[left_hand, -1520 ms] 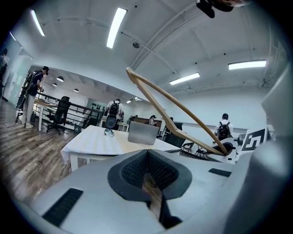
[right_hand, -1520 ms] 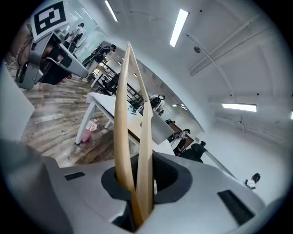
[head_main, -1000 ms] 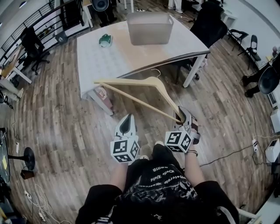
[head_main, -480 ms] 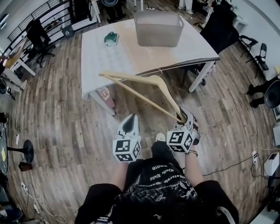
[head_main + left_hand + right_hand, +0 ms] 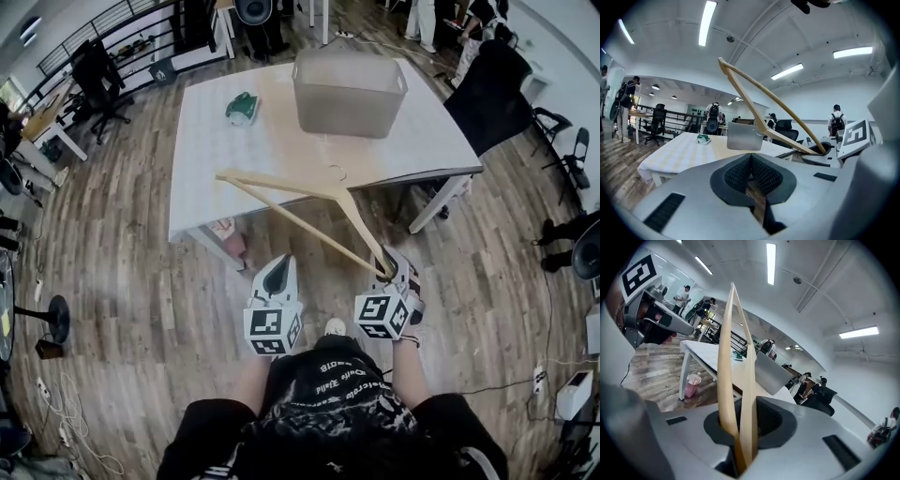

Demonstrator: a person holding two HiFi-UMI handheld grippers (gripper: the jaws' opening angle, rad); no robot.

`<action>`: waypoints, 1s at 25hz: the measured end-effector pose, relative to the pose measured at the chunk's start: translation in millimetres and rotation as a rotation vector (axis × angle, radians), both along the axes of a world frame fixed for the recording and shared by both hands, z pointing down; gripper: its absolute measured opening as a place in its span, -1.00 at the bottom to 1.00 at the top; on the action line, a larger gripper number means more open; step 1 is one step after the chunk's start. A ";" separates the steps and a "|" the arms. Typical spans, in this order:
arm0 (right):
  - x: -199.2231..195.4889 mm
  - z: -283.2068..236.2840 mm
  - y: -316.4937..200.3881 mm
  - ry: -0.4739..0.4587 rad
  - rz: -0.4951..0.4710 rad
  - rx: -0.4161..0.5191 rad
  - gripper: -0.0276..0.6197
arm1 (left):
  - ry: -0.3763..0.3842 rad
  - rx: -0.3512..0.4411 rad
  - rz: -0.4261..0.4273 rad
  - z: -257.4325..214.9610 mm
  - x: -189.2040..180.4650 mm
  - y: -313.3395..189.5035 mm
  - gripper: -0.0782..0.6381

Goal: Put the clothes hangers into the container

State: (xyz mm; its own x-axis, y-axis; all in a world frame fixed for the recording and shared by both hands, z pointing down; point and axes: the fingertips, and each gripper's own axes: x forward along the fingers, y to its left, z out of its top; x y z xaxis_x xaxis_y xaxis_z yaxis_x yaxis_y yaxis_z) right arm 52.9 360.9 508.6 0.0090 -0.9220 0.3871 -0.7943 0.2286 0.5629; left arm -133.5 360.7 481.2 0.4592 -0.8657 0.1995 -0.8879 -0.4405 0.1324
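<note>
Right gripper (image 5: 388, 270) pinches the hanger (image 5: 309, 229) by one end; the rest juts ahead and left of it. Left gripper (image 5: 275, 274) pressed together, empty. Container (image 5: 347, 94) well ahead on counter (image 5: 225, 150). Raise far tip over rim before lowering.

1. The room is lit brightly and evenly from above by ceiling light strips (image 5: 707, 22), which are blown out to white.
2. Only a soft shadow is cast on the wooden floor (image 5: 141, 281) under the table (image 5: 216, 159).
3. Straight lines are bent strongly towards the borders in every view, and the corners of both gripper views are darkened.
4. The clothes hanger (image 5: 725, 380) is slightly softened nearest the lens.
</note>
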 end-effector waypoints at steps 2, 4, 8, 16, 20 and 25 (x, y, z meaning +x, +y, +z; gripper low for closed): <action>14.1 1.2 -16.0 0.000 -0.012 -0.002 -0.73 | -0.034 0.024 -0.001 -3.0 17.8 -13.9 -0.73; 28.2 1.7 -32.5 0.008 -0.024 -0.002 -0.73 | -0.042 0.040 0.002 -7.6 34.3 -27.7 -0.73; 53.8 4.9 -62.0 0.015 -0.036 -0.002 -0.73 | -0.064 0.064 -0.009 -10.0 60.6 -57.8 -0.73; 86.8 7.1 -95.8 0.004 -0.053 0.008 -0.73 | -0.150 0.110 0.002 -7.9 98.0 -91.4 -0.73; 90.2 8.3 -100.8 -0.003 -0.056 0.008 -0.73 | -0.148 0.101 0.012 -4.5 105.1 -96.8 -0.73; 92.1 6.1 -103.0 -0.005 -0.053 0.012 -0.73 | -0.166 0.084 0.032 1.5 110.8 -99.1 -0.73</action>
State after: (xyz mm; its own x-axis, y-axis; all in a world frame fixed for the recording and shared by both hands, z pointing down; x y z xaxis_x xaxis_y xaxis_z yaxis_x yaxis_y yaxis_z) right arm 145.1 257.9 514.7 -0.0422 -0.9256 0.3762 -0.7840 0.2641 0.5618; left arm -22.7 261.6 482.7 0.4534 -0.8680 0.2025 -0.8800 -0.4721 -0.0531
